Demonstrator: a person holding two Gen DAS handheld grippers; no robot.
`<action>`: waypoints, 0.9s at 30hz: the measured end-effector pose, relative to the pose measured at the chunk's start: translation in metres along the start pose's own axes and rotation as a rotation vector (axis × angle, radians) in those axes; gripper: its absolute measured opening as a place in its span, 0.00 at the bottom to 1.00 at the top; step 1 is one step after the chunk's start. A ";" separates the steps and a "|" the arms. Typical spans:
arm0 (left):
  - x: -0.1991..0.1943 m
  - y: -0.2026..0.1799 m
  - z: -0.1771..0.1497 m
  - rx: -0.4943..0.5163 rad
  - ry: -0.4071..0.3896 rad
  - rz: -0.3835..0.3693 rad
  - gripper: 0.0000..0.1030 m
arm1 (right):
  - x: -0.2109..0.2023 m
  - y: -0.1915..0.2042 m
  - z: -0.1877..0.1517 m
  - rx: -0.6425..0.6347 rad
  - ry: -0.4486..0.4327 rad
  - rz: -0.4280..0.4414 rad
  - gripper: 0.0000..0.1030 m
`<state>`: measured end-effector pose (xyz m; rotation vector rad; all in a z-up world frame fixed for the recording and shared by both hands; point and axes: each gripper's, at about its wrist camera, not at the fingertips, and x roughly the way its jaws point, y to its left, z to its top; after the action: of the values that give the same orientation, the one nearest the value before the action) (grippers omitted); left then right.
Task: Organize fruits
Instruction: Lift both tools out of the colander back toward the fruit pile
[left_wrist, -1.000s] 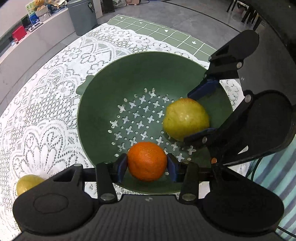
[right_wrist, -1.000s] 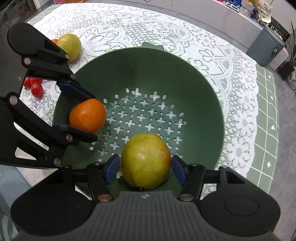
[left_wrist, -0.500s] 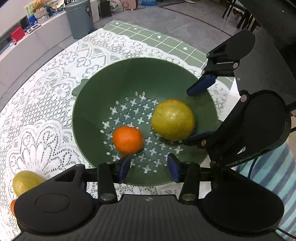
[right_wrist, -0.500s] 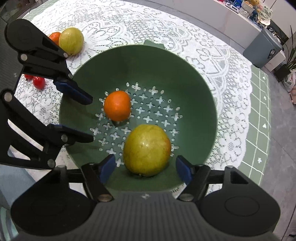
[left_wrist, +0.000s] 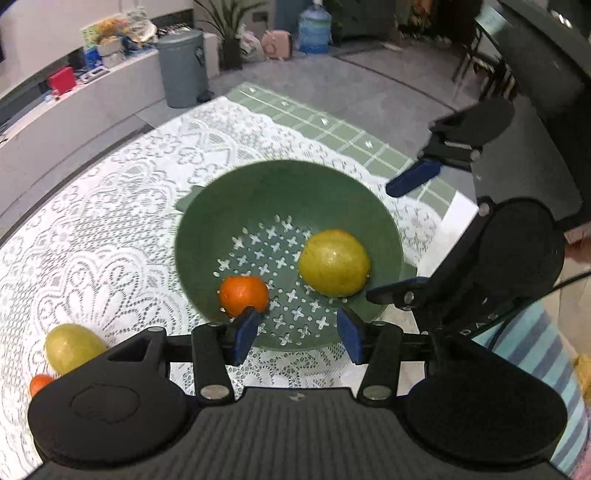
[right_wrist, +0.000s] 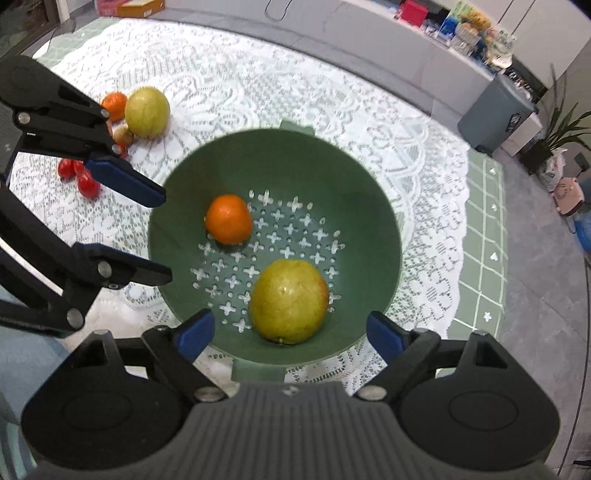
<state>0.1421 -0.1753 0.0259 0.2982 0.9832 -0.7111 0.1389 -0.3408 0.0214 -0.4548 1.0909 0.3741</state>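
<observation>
So the white lace tablecloth (right_wrist: 229, 92) covers pretty much the whole table, and the round dark green plastic colander with cross-shaped holes (right_wrist: 280, 173) sits near its front edge with both fruits loose inside: the big yellow-green apple (right_wrist: 290, 301) and the small orange mandarin (right_wrist: 229, 219), a little apart. Both claws hang just off the colander rim, holding nothing: the left gripper (left_wrist: 297, 334) is spread fairly wide, the right gripper (right_wrist: 291, 334) wider still. The right wrist view catches the leftover pile toward the table's far left corner, a second yellow-green apple (right_wrist: 147, 110), another mandarin (right_wrist: 114, 105), a small brown fruit (right_wrist: 123, 134) and red cherry tomatoes (right_wrist: 86, 182), partly behind the left claw. The left view only gets that apple (left_wrist: 72, 350) and mandarin (left_wrist: 40, 382), plus a grey bin (left_wrist: 183, 70).
</observation>
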 end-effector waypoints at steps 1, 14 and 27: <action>-0.005 0.002 -0.002 -0.019 -0.015 0.002 0.57 | -0.004 0.002 -0.001 0.012 -0.022 -0.005 0.84; -0.059 0.031 -0.037 -0.187 -0.184 0.129 0.59 | -0.034 0.039 -0.014 0.259 -0.341 0.016 0.94; -0.096 0.064 -0.092 -0.313 -0.318 0.238 0.63 | -0.039 0.103 -0.016 0.492 -0.625 -0.053 0.94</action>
<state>0.0905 -0.0393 0.0519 0.0236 0.7256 -0.3652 0.0589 -0.2642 0.0332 0.0788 0.5268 0.1679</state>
